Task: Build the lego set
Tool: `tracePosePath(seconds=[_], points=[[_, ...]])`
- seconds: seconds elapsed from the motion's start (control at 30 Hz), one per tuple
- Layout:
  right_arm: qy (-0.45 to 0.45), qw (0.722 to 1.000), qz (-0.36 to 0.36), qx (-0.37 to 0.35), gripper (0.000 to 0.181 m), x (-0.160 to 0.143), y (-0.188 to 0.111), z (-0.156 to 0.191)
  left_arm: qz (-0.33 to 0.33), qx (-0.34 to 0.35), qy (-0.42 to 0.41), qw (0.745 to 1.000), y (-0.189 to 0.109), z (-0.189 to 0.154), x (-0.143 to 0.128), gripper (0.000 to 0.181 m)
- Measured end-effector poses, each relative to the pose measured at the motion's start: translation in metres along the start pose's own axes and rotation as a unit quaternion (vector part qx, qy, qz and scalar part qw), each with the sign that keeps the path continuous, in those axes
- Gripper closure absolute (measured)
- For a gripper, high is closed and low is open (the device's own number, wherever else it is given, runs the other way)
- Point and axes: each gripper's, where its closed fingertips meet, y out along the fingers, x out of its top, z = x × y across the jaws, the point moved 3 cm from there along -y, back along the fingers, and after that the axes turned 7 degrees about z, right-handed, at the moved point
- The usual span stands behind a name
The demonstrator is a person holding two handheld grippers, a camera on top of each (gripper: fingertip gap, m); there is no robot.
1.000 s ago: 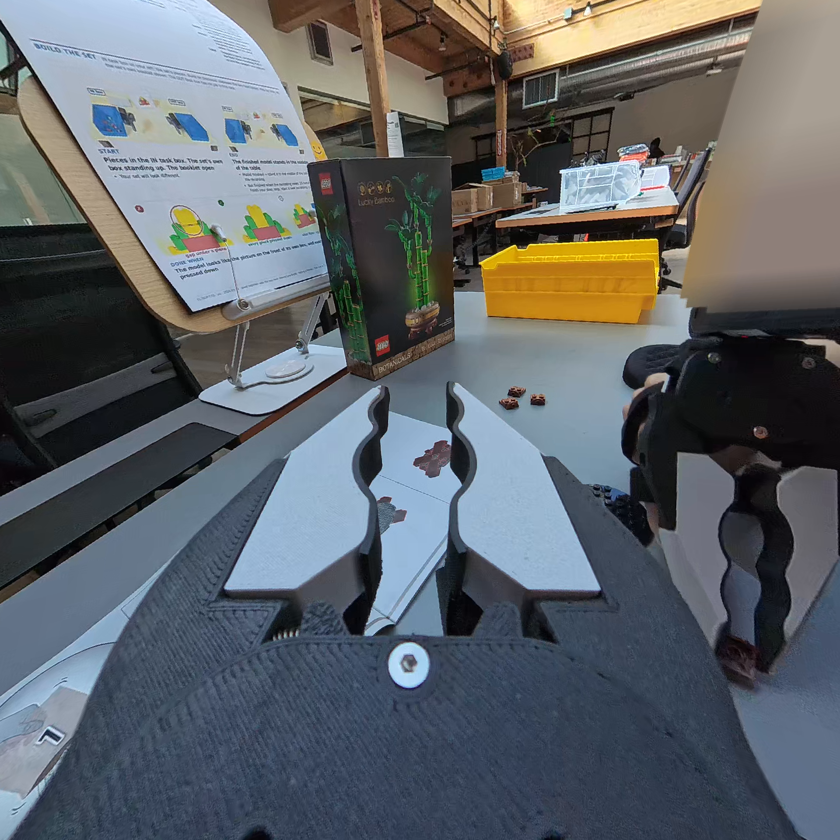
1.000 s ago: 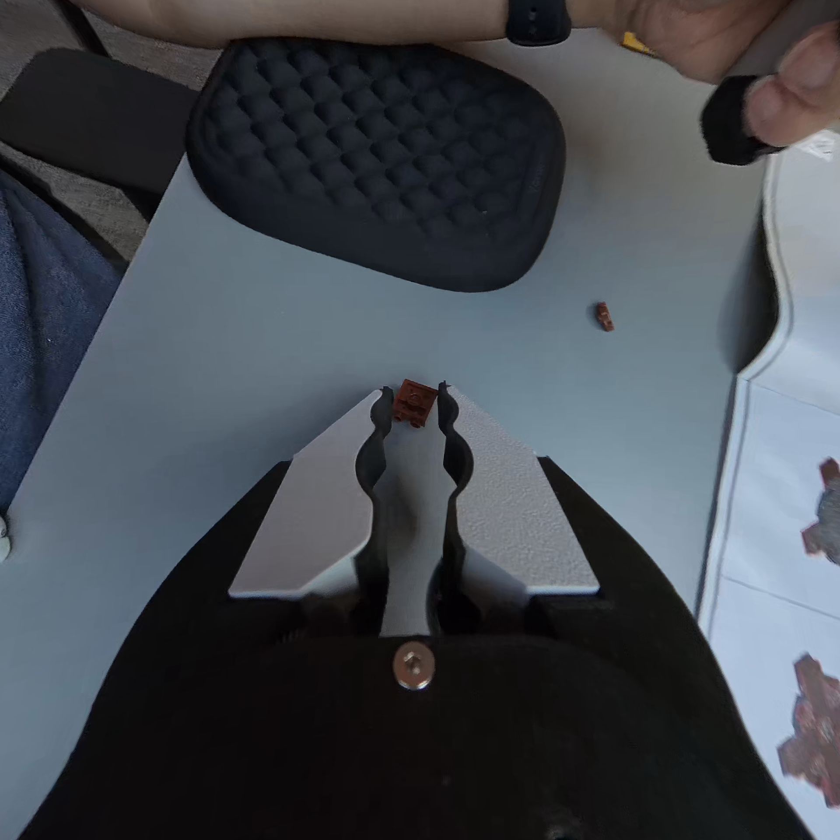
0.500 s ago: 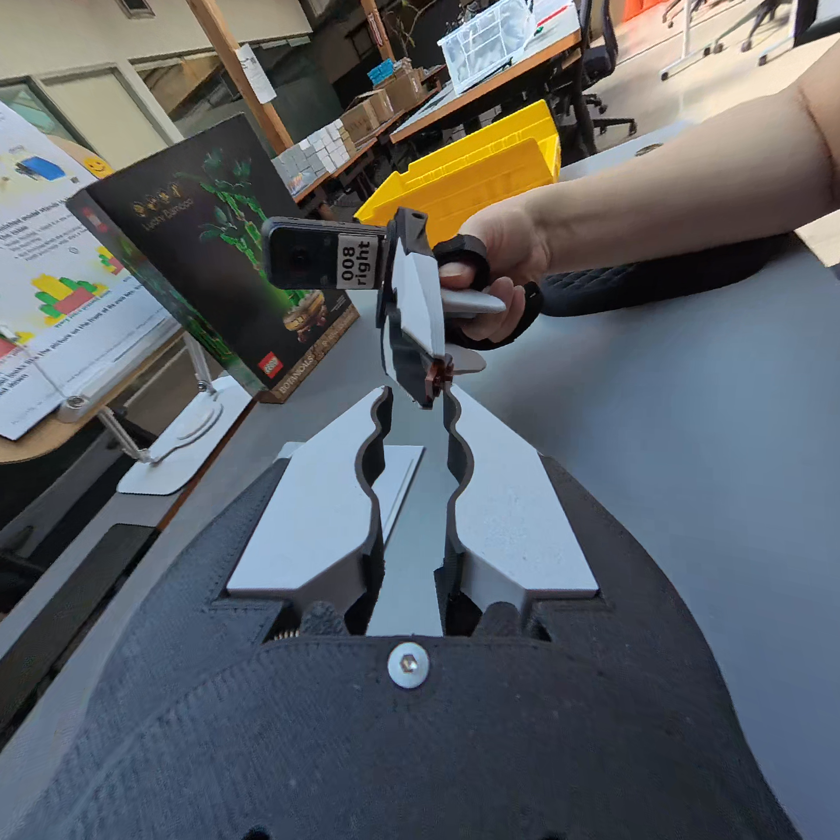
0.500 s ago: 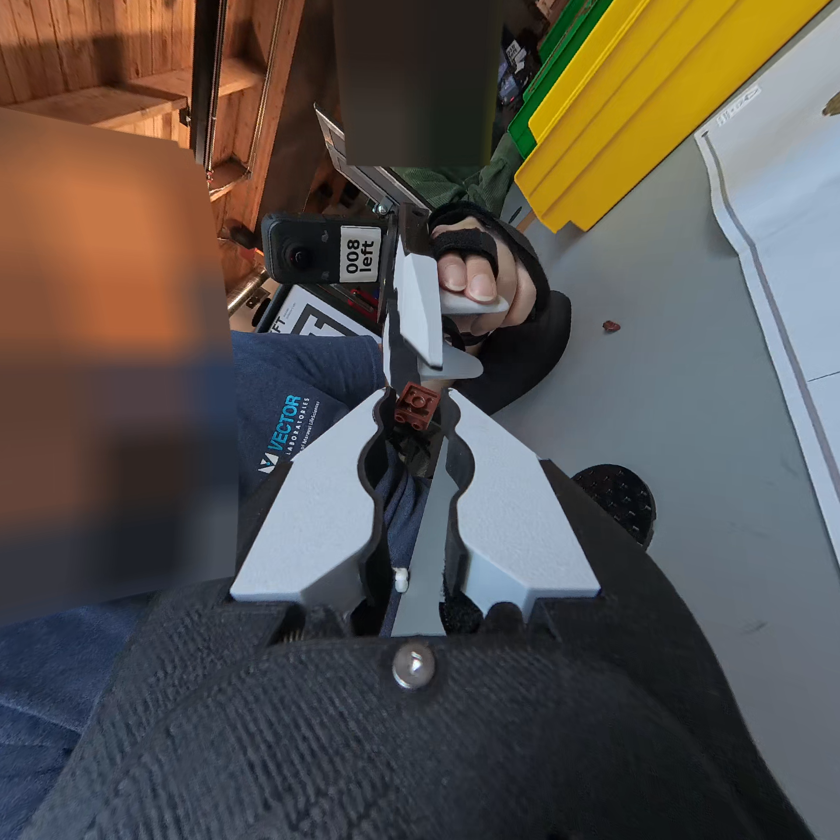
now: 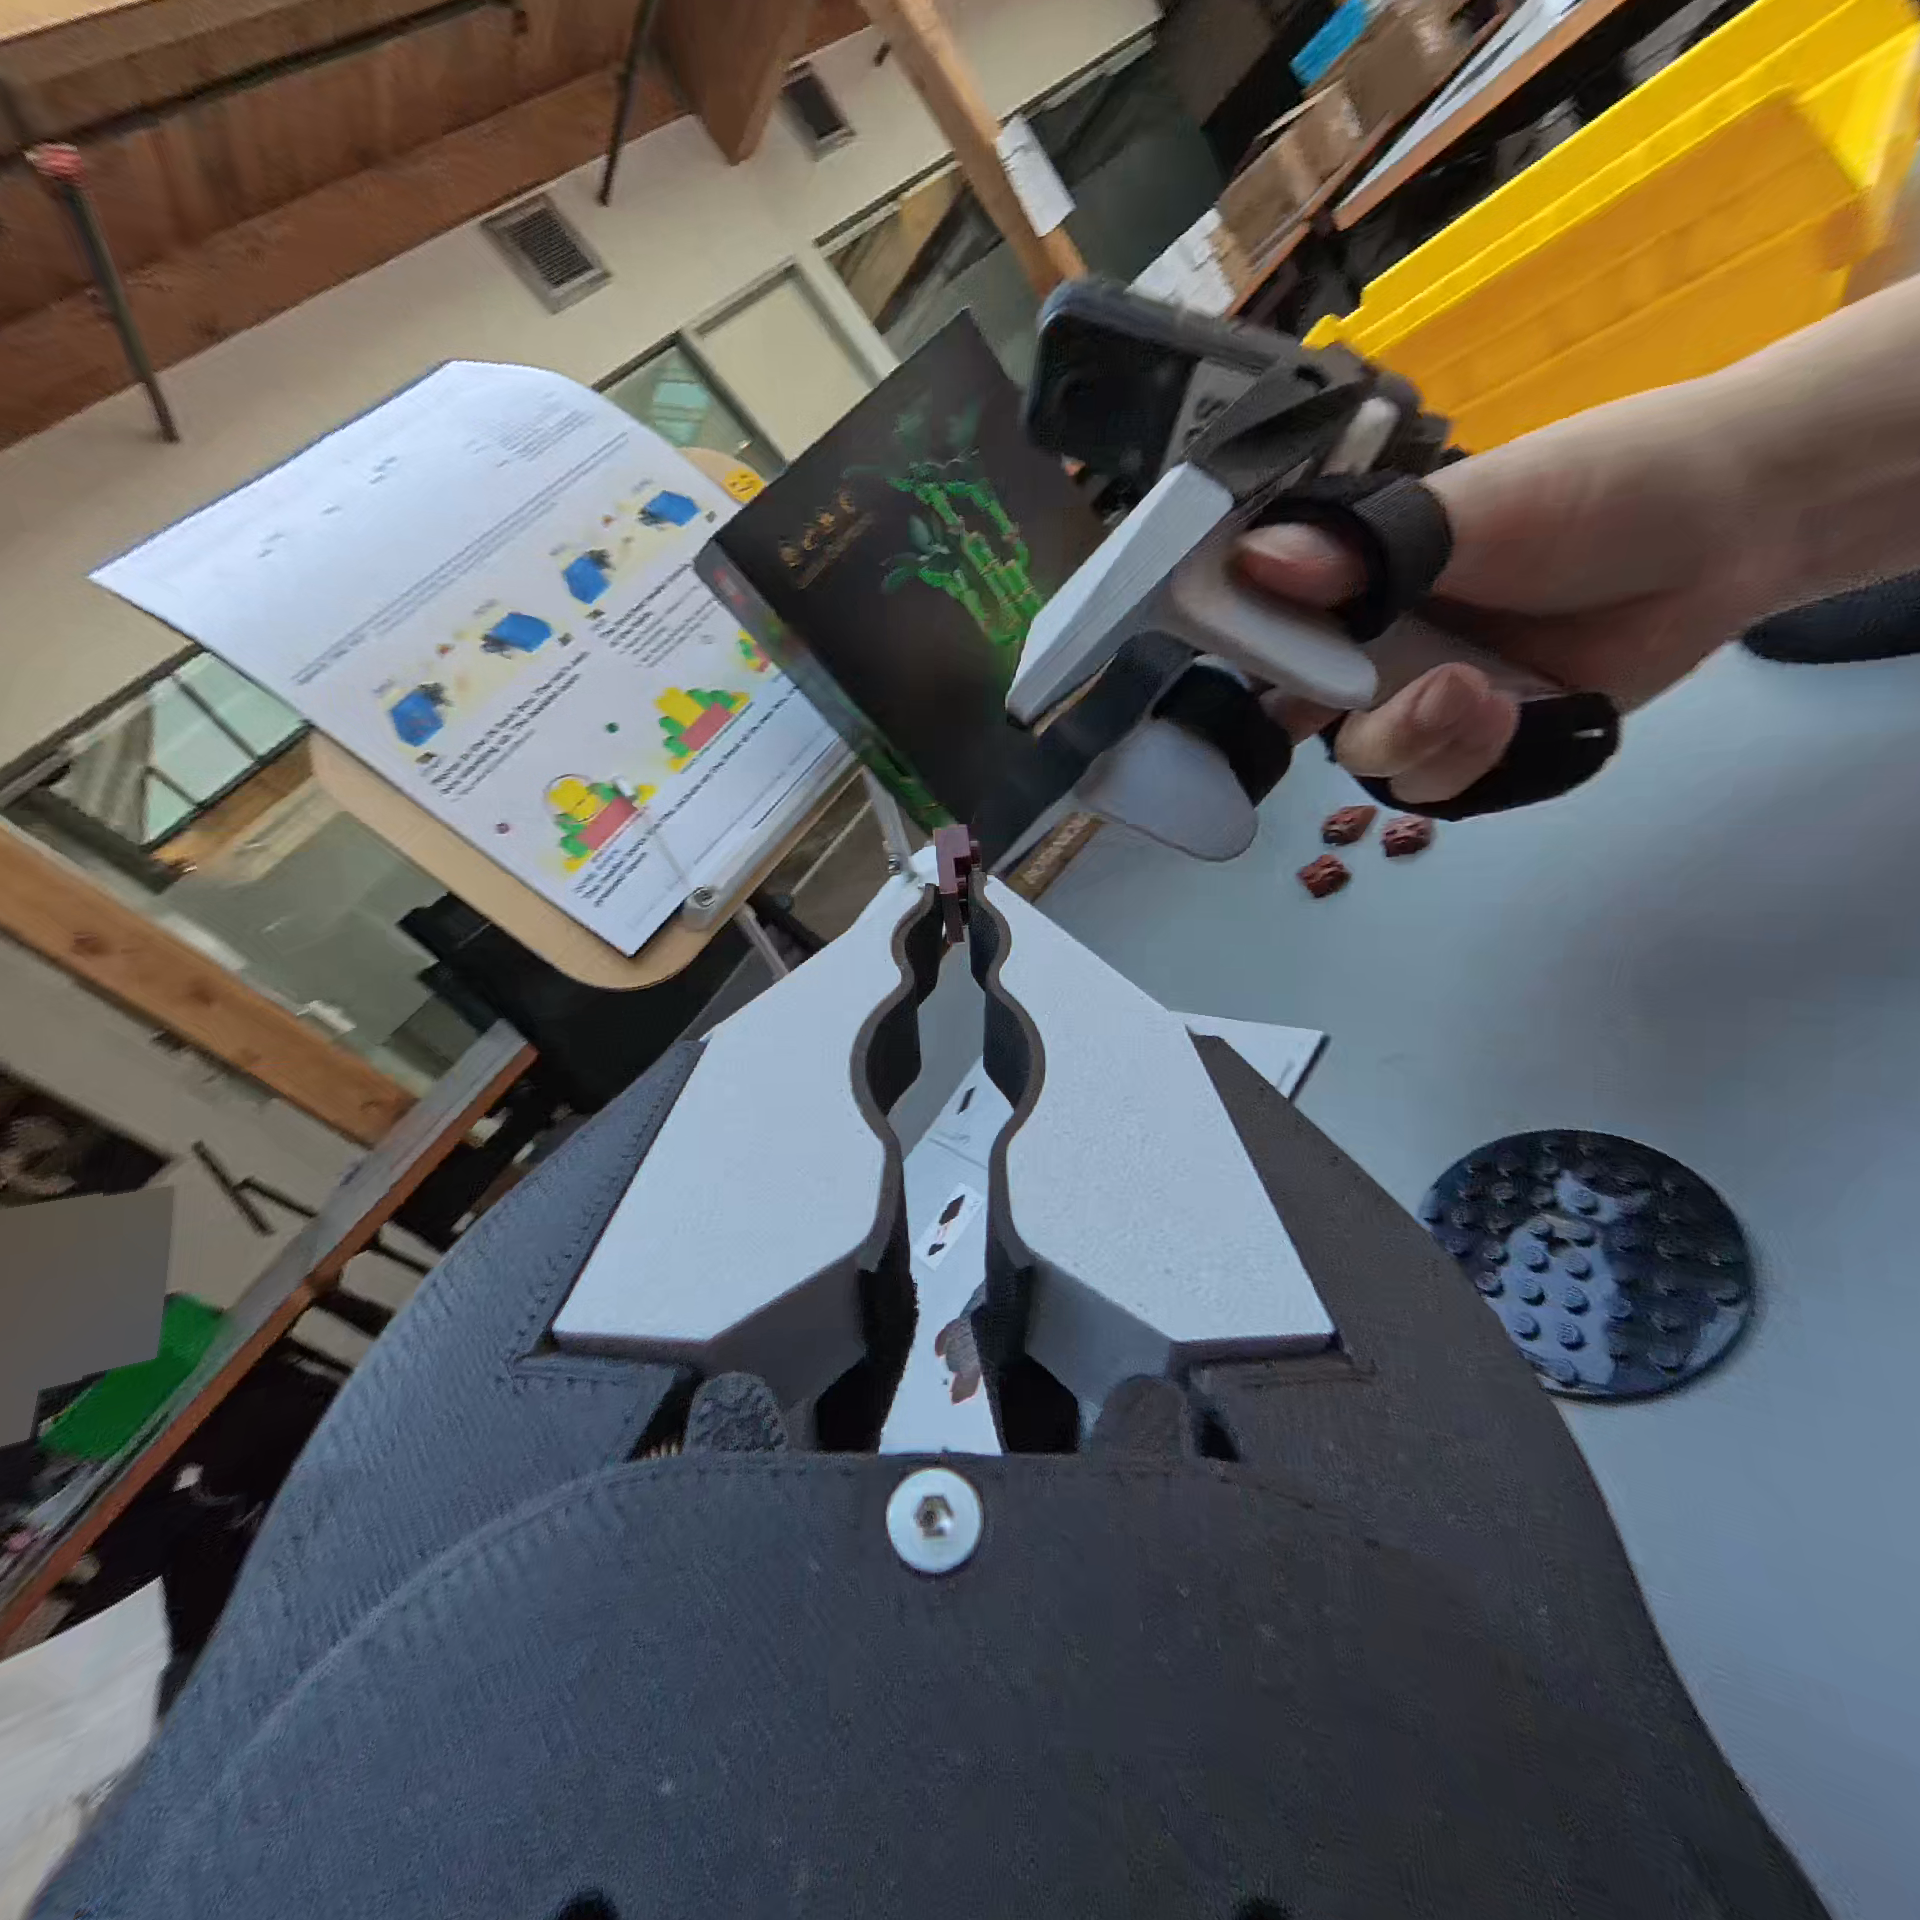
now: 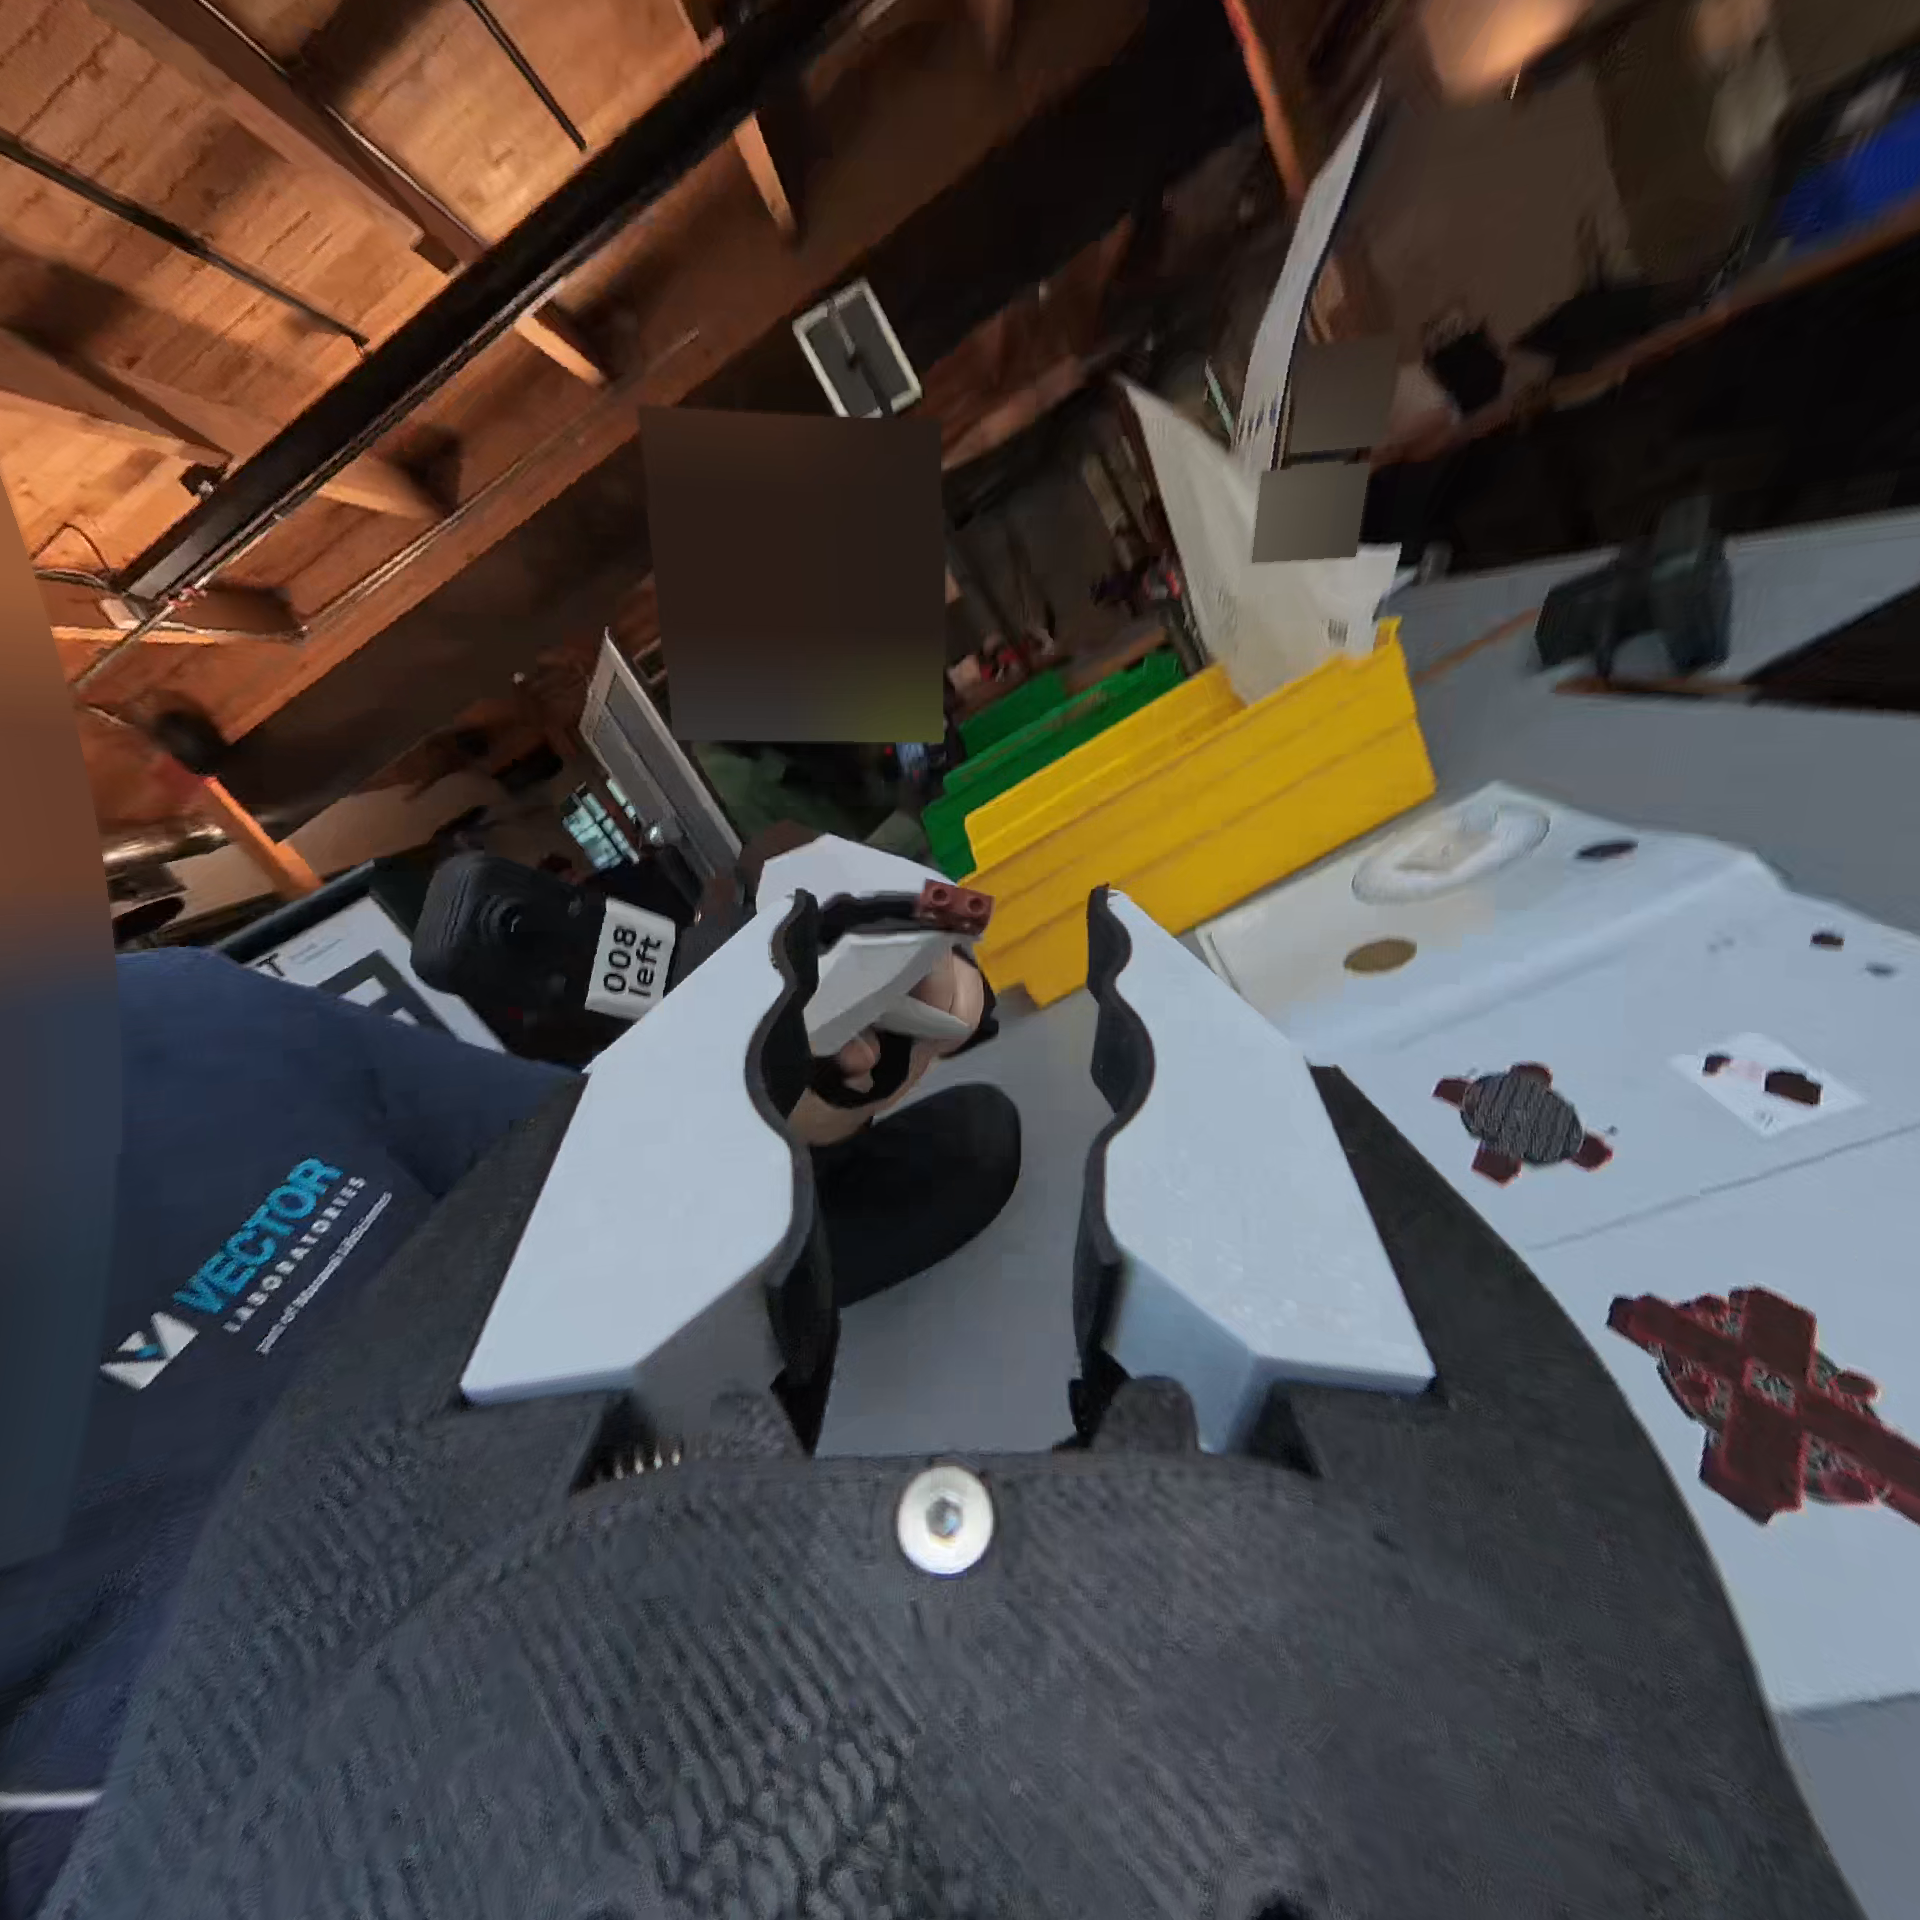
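Now left gripper [image 5: 954, 906] tilts upward, pinching a brown brick [image 5: 956, 868].

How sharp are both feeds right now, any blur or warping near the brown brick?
Left wrist view: brown brick at the left tongs tips is fairly sharp; yellow bins smear, edges bend. Right wrist view: ceiling beams and top corner streak with motion blur; right tongs stay crisp.
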Motion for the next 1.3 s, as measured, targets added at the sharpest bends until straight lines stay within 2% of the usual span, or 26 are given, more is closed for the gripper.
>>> tracePosePath(seconds=[0.07, 0.17, 0.2, 0.27, 0.4, 0.47, 0.53, 0.6, 0.63, 0.7, 0.8, 0.87, 1.0, 1.13, 1.3], points=[[-0.029, 0.997, -0.071, -0.025, 0.131, 0.008, 0.004, 0.010, 0.012, 0.066, 0.002, 0.998, 0.001, 0.007, 0.002, 0.179], [0.017, 0.998, -0.066, -0.017, 0.139, -0.003, 0.018, 0.012, 0.015, 0.100, 0.007, 0.995, 0.004, 0.001, 0.008, 0.179], [0.037, 0.997, -0.071, -0.007, 0.142, -0.005, 0.019, 0.012, 0.012, 0.104, 0.008, 0.994, 0.005, -0.001, 0.010, 0.179], [0.076, 0.994, -0.073, 0.008, 0.162, -0.010, 0.020, 0.009, 0.007, 0.108, 0.008, 0.994, 0.006, -0.003, 0.013, 0.179], [0.078, 0.994, -0.076, 0.020, 0.167, -0.013, 0.016, 0.009, -0.004, 0.090, 0.008, 0.996, 0.006, -0.008, 0.014, 0.178], [0.057, 0.998, -0.020, 0.013, 0.167, -0.016, 0.012, 0.004, -0.016, 0.062, 0.010, 0.998, 0.007, -0.012, 0.011, 0.177], [0.033, 0.994, 0.098, 0.020, 0.167, -0.024, 0.005, -0.002, -0.023, 0.011, -0.010, 1.000, 0.008, -0.018, 0.002, 0.171], [0.040, 0.976, 0.212, 0.035, 0.167, -0.040, -0.007, -0.006, -0.020, -0.042, -0.022, 0.999, 0.009, -0.027, -0.007, 0.146], [0.051, 0.966, 0.248, 0.048, 0.167, -0.047, -0.013, -0.006, -0.015, -0.069, -0.025, 0.997, 0.009, -0.033, -0.011, 0.141], [0.067, 0.948, 0.302, 0.075, 0.167, -0.062, -0.020, -0.001, -0.027, -0.112, -0.011, 0.993, 0.008, -0.046, -0.012, 0.143], [0.080, 0.924, 0.362, 0.090, 0.167, -0.081, -0.022, 0.002, -0.054, -0.169, 0.056, 0.983, -0.001, -0.071, -0.008, 0.155], [0.090, 0.910, 0.389, 0.113, 0.166, -0.091, -0.026, 0.005, -0.063, -0.185, 0.090, 0.976, -0.006, -0.083, -0.007, 0.156], [0.057, 0.885, 0.449, 0.111, 0.166, -0.109, -0.030, 0.008, -0.058, -0.239, 0.137, 0.960, -0.013, -0.105, -0.011, 0.161], [0.062, 0.872, 0.469, 0.127, 0.166, -0.116, -0.034, 0.012, -0.047, -0.289, 0.133, 0.947, -0.017, -0.122, -0.014, 0.157], [0.054, 0.854, 0.499, 0.136, 0.166, -0.125, -0.039, 0.017, -0.062, -0.287, 0.148, 0.945, -0.018, -0.133, -0.010, 0.165]])
